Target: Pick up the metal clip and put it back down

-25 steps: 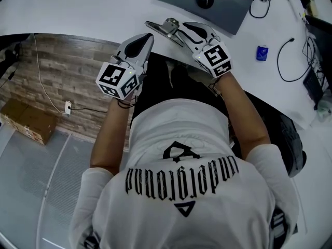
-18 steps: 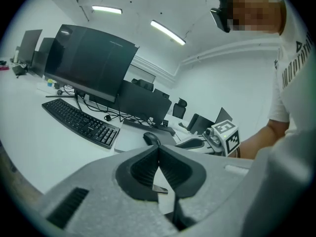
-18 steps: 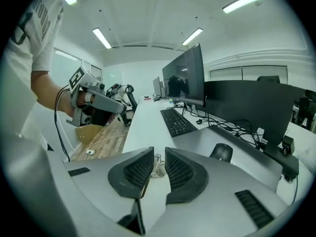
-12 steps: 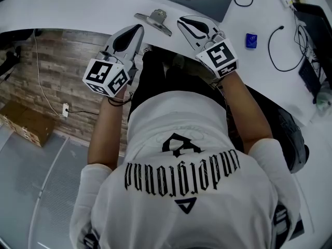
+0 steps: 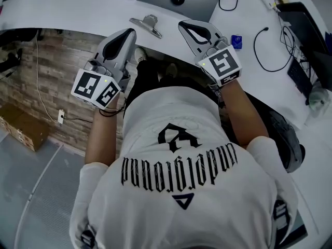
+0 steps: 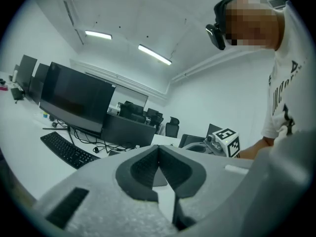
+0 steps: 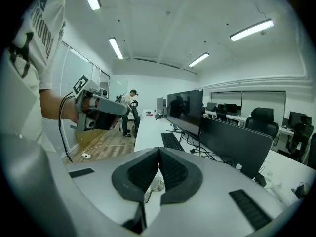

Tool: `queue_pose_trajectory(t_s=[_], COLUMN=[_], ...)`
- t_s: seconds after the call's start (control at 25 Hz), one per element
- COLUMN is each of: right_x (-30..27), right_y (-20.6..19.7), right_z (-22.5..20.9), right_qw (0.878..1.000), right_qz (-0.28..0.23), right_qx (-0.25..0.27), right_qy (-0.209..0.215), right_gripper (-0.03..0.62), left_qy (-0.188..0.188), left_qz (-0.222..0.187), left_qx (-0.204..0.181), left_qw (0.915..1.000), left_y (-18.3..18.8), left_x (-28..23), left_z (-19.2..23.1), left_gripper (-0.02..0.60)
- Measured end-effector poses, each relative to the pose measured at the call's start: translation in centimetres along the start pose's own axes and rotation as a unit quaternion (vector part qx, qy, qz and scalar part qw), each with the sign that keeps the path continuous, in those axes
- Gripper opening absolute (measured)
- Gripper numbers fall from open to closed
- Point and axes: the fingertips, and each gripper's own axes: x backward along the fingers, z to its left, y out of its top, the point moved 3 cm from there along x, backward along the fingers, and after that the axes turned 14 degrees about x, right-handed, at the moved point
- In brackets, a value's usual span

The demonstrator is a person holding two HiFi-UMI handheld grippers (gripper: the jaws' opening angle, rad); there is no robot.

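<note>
1. Clip lies flat on counter, near its front edge.
2. Left gripper, at counter's edge: fingers pressed together, empty.
3. Right gripper, above counter: fingers just closed, nothing between.

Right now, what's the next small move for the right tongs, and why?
Probably open the right tongs: they have just closed on nothing, and the metal clip lies on the desk apart from them, so it can't be gripped until they open.
</note>
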Motion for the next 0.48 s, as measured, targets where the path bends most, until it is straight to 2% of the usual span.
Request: queue_pose_trajectory(t_s=[0.28, 0.48], right_x=[3.1, 4.9], right_y=[3.7, 5.7], right_z=[-0.3, -0.4], right_qw=[1.000, 0.999], right_qz=[-0.028, -0.045], right_qx=[0.004, 0.013], right_qy=[-0.002, -0.006], right_gripper=[0.015, 0.015], left_qy=[0.012, 0.004], left_qz=[-0.032, -0.040], left_qx=[-0.021, -0.031], left_qw=[0.9992, 0.9987], left_y=[2.3, 2.8], left_x=[1.8, 2.1], left_z=[-2.8, -5.3], left_gripper=[0.015, 0.015])
